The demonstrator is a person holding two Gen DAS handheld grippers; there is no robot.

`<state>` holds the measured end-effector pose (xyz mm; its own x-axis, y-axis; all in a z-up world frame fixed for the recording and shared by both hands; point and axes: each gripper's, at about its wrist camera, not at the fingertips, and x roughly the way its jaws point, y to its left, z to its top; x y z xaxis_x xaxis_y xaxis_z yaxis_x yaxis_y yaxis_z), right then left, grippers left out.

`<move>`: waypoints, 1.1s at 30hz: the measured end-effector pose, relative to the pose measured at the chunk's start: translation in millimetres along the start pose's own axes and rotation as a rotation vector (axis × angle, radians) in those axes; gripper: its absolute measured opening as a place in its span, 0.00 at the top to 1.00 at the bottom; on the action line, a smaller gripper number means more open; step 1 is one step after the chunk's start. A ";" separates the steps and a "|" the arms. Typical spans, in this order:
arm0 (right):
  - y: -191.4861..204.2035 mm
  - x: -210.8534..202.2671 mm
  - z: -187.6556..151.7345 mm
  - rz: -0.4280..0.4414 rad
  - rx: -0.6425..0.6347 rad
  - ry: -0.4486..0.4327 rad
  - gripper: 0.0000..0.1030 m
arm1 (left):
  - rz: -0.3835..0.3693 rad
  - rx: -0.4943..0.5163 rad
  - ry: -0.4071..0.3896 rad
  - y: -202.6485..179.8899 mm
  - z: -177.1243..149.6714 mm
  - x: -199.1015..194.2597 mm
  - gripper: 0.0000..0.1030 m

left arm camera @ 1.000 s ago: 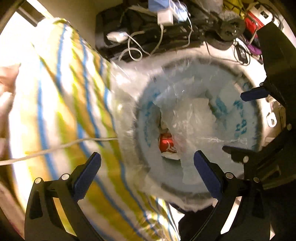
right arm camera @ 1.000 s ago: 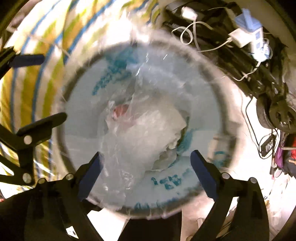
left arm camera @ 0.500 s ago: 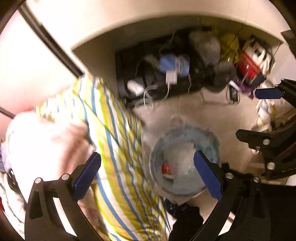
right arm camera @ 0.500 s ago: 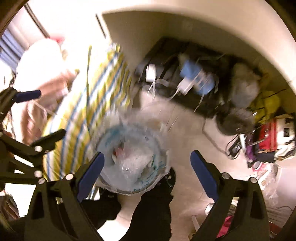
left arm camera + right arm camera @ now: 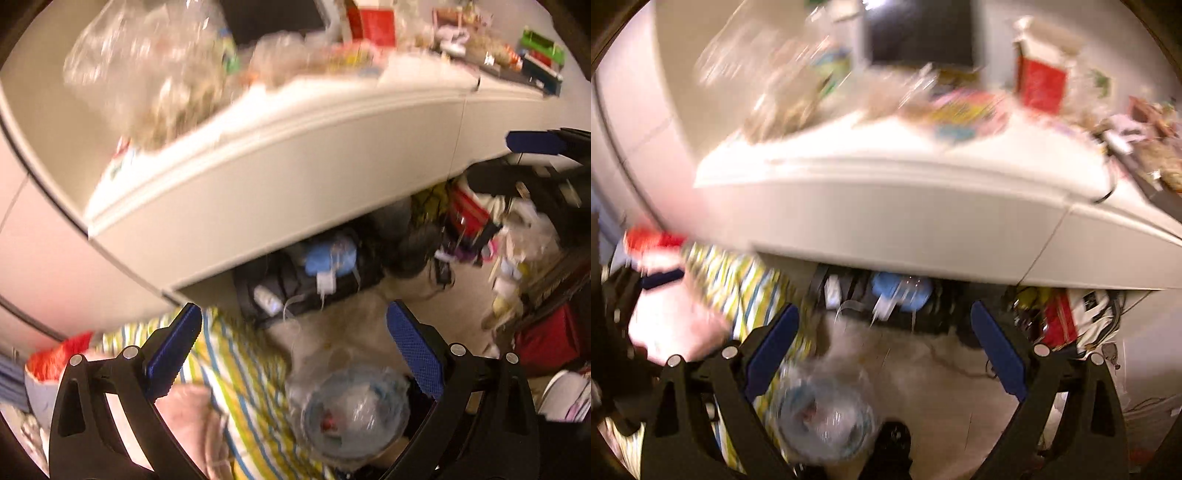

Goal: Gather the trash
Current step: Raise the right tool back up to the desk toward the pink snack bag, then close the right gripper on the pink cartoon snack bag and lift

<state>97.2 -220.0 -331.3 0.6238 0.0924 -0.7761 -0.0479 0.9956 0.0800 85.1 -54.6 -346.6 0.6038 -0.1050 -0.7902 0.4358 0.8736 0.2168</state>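
The trash bin (image 5: 354, 417), lined with clear plastic, stands on the floor low in the left wrist view, with crumpled plastic and a red can (image 5: 327, 424) inside. It shows blurred in the right wrist view as the bin (image 5: 820, 417). My left gripper (image 5: 291, 328) is open and empty, well above the bin. My right gripper (image 5: 884, 332) is also open and empty. Clear plastic bags (image 5: 147, 66) and wrappers lie blurred on the white desk (image 5: 295, 177), and the same bags (image 5: 783, 81) appear on the desk (image 5: 905, 206) in the right wrist view.
A yellow-and-blue striped cloth (image 5: 240, 369) lies left of the bin. Under the desk sit a black bag, a white charger (image 5: 325, 282) with cables and a blue object (image 5: 332, 254). A red box (image 5: 1039, 85) and a dark monitor (image 5: 919, 33) stand on the desk. Clutter fills the right side.
Both grippers have risen far up from inside the bin mouth and tilted up. The bin now looks small below, and the desk top has come into view. Both stay open.
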 end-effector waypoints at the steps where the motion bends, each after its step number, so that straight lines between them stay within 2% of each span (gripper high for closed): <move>1: -8.9 -3.9 12.8 -0.006 0.027 -0.017 0.11 | -0.006 0.005 -0.025 -2.7 16.3 -4.9 0.06; 10: -81.8 11.0 103.7 -0.088 0.129 -0.072 0.11 | -0.031 0.008 -0.145 -29.2 124.0 -13.2 0.06; 16: -127.0 45.3 145.5 -0.116 0.156 -0.056 0.11 | -0.033 0.015 -0.189 -46.7 187.2 4.6 0.06; 20: -147.7 76.7 170.4 -0.109 0.161 -0.016 0.11 | -0.011 0.041 -0.194 -57.9 222.4 22.1 0.06; 26: -155.8 117.5 195.1 -0.095 0.114 0.032 0.11 | 0.005 0.053 -0.174 -64.9 250.8 48.1 0.06; 33: -167.0 147.9 210.9 -0.066 0.114 0.070 0.11 | 0.020 0.072 -0.159 -65.1 276.4 84.0 0.06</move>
<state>362.0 -375.3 -327.5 0.5662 0.0319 -0.8236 0.0829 0.9920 0.0954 291.9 -251.7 -268.7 0.7085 -0.1671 -0.6857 0.4658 0.8406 0.2765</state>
